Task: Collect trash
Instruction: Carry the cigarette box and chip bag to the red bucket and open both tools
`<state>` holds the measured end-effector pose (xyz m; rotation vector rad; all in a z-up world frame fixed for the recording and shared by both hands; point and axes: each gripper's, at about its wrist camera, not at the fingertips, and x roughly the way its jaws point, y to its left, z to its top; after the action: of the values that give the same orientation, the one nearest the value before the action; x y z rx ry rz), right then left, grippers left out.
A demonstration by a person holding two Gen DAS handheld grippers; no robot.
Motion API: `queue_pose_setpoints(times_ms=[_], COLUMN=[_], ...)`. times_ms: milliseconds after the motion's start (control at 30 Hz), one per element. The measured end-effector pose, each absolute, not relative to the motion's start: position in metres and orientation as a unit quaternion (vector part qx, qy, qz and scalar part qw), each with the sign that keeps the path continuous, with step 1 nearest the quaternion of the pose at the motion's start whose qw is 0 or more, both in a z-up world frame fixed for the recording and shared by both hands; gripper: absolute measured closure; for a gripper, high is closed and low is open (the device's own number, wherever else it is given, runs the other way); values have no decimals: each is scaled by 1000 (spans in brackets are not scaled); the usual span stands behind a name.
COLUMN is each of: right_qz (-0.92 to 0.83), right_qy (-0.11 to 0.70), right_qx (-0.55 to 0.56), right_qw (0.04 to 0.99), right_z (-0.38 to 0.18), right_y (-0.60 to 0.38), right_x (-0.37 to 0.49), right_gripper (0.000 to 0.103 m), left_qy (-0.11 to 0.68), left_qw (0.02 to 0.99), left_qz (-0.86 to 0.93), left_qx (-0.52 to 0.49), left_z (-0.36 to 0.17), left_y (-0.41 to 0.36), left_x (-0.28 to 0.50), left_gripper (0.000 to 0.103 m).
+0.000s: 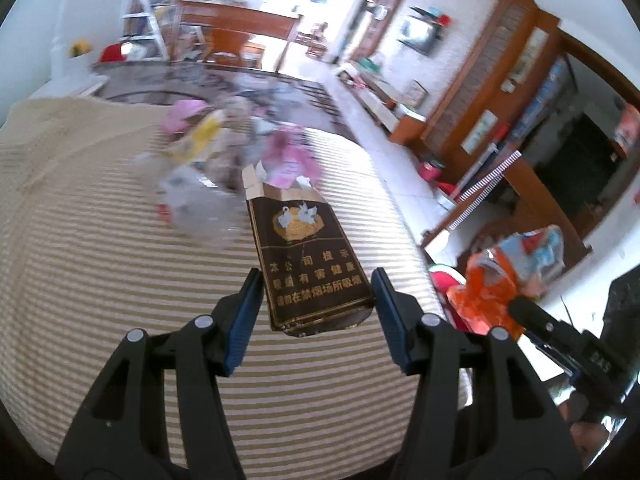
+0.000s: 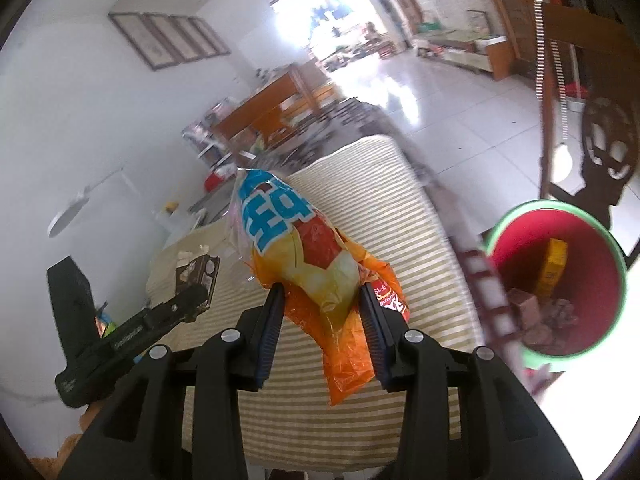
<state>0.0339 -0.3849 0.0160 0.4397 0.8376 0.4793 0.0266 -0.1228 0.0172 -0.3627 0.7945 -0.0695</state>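
Observation:
My left gripper (image 1: 316, 292) is shut on a dark brown cigarette pack (image 1: 306, 258) with its torn top pointing away, held above the striped cloth (image 1: 100, 260). My right gripper (image 2: 322, 300) is shut on an orange and yellow snack bag (image 2: 304, 256) with blue lettering, held above the same cloth (image 2: 400, 184). That bag (image 1: 504, 276) and the right gripper also show at the right of the left wrist view. A red bin with a green rim (image 2: 492, 232) stands on the floor to the right and holds a yellow box (image 2: 554, 266) and crumpled scraps.
A blurred pile of pink, yellow and clear wrappers (image 1: 224, 148) lies farther along the cloth. A dark carved chair (image 2: 592, 136) stands behind the bin. Wooden furniture (image 1: 240, 28) and a white tiled floor (image 2: 460, 92) lie beyond.

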Motion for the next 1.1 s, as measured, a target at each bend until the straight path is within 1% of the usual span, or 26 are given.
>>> queue_pose_setpoints(times_ms=[400,733,833,900,933,967,1100], right_qz=[138,69,48,38,32,27,30], right_qy=[393,410,403,399,396,393,392], right_qx=[254,308,323,333,335,333,328], right_qw=[873,856,855,854,855,857,859], right_z=[5,-28,-32,-33,-33,-32,-27], right_y=[-464,-520,-532,-538,-540,-542,-537], right_x=[37,45,49,52,53,54,54], right_gripper=[65,65,55,48,43,41,40], left_qy=[410,437,462,471,467,459,455], left_qw=[894,866,842,838,841,845,853], left_qz=[-132,-221,-260,-260,-257,-254,-235], left_qx=[-127,-105,-95,-89,-92,-99,-100], left_z=[13,4,-2,-5,-5,-4,-5], left_y=[-212,-281,-302,-309,-309,-306,-287], left_x=[52,84,96,100,100,99,95], left_gripper=[50,50,48,34,24,22,21])
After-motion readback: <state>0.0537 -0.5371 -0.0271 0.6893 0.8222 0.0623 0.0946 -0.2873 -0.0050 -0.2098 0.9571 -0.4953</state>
